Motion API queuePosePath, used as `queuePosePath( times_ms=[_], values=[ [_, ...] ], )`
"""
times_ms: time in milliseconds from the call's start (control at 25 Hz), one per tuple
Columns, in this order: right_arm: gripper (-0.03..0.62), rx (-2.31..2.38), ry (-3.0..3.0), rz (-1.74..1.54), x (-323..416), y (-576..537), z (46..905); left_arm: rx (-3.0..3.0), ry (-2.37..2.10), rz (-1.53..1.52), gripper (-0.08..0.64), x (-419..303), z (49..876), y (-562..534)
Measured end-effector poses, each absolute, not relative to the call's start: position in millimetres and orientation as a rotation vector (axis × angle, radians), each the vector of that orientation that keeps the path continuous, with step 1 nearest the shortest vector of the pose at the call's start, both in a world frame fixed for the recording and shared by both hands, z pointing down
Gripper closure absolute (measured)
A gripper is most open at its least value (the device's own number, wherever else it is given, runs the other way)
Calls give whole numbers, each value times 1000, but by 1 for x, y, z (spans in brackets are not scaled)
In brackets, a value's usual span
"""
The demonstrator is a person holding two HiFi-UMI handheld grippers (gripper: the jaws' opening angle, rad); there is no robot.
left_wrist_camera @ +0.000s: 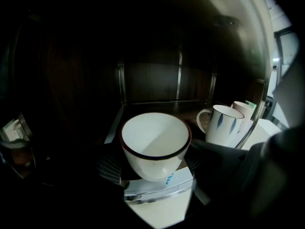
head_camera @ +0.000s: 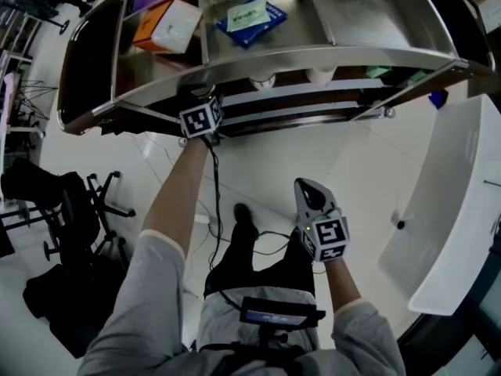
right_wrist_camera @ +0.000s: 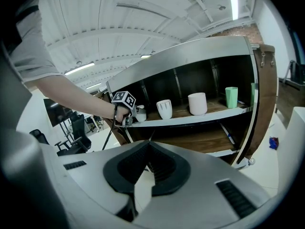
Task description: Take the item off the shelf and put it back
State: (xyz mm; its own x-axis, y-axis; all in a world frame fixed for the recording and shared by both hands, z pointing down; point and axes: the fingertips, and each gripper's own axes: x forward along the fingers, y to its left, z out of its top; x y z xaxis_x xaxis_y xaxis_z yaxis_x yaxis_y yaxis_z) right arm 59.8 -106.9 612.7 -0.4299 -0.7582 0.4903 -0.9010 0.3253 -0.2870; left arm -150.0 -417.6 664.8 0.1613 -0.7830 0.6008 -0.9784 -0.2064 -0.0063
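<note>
Presently holding left tongs (left_wrist_camera: 151, 168) spread round white ceramic cup with dark rim (left_wrist_camera: 155, 140), at near edge of steel-lipped shelf (left_wrist_camera: 157, 191), close beside its walls. Farther right on shelf, seeing white mug with blue leaf marks (left_wrist_camera: 224, 126). Holding right tongs (right_wrist_camera: 147, 175) pressed together, empty, low and well apart from shelf.

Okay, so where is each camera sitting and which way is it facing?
Head view: on the person's head, looking steeply down onto the shelf top; shows the left forearm, right forearm, left claw and right claw.
Left gripper view: on the left claw, facing into the shelf; its jaws flank a white cup, a mug beside it.
Right gripper view: on the right claw, facing the shelf front; its jaws are together, empty.
Shared: head and right gripper views both show the left forearm at the shelf.
</note>
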Motion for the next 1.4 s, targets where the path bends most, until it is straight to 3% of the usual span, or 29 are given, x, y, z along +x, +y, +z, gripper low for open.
queuePosePath(
  times_ms=[800, 1400],
  values=[
    [583, 1441, -2373, 736, 46, -115, 597, 2111, -1674, 660, 170, -156, 643, -398],
    [583, 1411, -2388, 644, 37, -114, 548, 2154, -1616, 590, 170, -161, 582, -300]
  ],
)
